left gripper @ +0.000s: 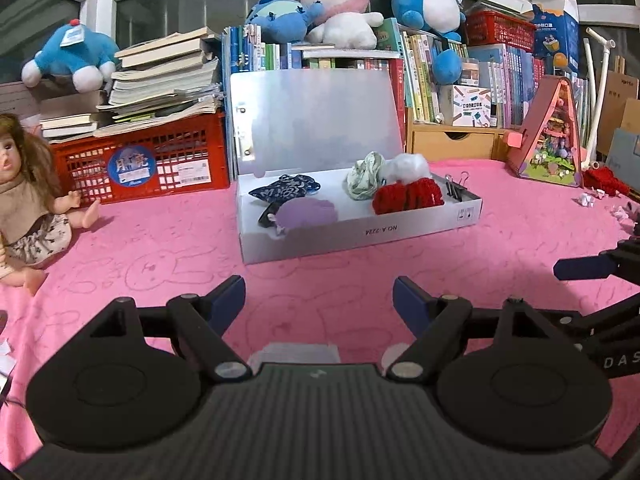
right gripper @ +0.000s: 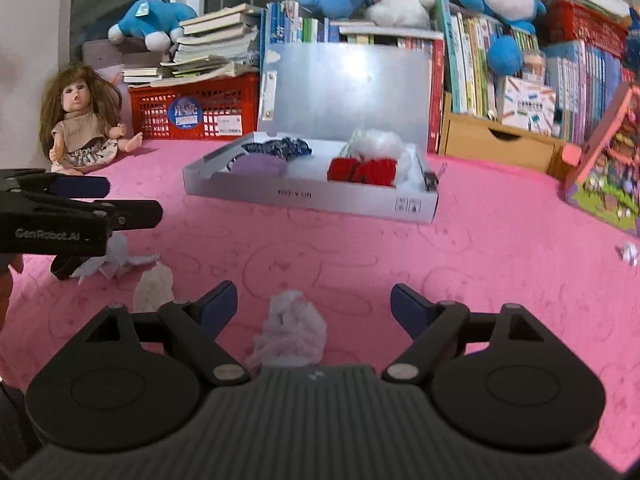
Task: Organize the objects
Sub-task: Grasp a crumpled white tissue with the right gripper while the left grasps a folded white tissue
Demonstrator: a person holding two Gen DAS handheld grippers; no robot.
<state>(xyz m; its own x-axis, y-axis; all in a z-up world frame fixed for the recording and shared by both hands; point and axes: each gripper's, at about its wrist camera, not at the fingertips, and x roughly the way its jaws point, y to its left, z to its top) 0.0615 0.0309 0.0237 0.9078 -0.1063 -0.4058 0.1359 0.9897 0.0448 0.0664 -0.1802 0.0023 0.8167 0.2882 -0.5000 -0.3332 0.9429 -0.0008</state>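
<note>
Crumpled tissue (right gripper: pixel 289 326) centred between wide-open right gripper (right gripper: pixel 312 304) fingers; left gripper (left gripper: pixel 319 300) wide, empty, farther off.

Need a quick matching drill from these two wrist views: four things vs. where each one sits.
Things:
1. red knitted piece
2. doll
3. crumpled white paper
4. pink-hooded rabbit plush

Places:
A. on top of the row of books at the back
B. on the pink blanket, between the open fingers of the right gripper
C. inside the open white box, right part
D. sitting on the blanket by the red crate

Pairs: 1-C, 2-D, 3-B, 4-A
</note>
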